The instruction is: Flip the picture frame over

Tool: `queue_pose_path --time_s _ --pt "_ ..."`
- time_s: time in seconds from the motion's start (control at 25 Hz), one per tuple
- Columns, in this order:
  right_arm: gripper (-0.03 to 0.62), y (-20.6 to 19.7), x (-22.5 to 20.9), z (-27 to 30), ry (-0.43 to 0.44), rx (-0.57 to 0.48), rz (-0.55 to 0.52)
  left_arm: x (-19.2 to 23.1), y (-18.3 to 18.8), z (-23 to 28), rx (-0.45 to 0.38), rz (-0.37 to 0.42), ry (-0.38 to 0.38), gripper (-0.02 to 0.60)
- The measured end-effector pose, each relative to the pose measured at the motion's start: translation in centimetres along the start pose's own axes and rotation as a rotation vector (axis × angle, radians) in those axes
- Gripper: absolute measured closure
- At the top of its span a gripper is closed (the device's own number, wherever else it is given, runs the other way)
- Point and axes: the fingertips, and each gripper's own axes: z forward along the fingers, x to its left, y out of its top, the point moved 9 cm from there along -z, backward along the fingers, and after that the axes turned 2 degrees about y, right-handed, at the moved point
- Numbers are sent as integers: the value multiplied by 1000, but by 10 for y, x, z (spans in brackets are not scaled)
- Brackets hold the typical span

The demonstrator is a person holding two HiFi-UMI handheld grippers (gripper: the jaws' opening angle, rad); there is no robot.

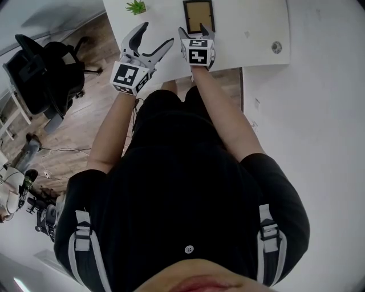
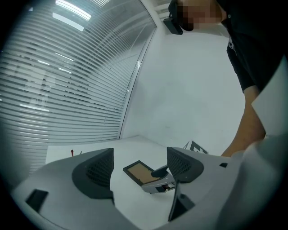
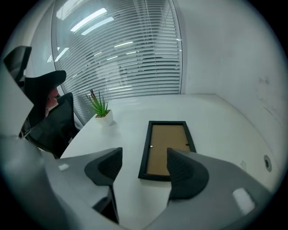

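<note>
The picture frame (image 1: 198, 15) lies flat on the white table (image 1: 251, 34), black rim round a brown backing that faces up. It also shows in the right gripper view, frame (image 3: 167, 143), and in the left gripper view, frame (image 2: 138, 171). My right gripper (image 1: 197, 31) hovers at the frame's near short edge with its jaws apart and nothing between them; its right jaw covers the frame's near corner. My left gripper (image 1: 157, 34) stands open to the left of the frame, over the table's front edge, and holds nothing.
A small potted plant (image 1: 136, 7) stands on the table left of the frame, plant (image 3: 101, 110). A round cable grommet (image 1: 276, 47) sits at the table's right. A black office chair (image 1: 48, 74) stands on the wood floor to the left. Window blinds (image 3: 121, 58) run behind the table.
</note>
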Motion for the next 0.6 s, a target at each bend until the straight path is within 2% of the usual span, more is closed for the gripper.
queue_pose_path --time_s 0.6 --pt "385 -6 8 24 -66 35 -32 7 -17 -1 8 -32 17 213"
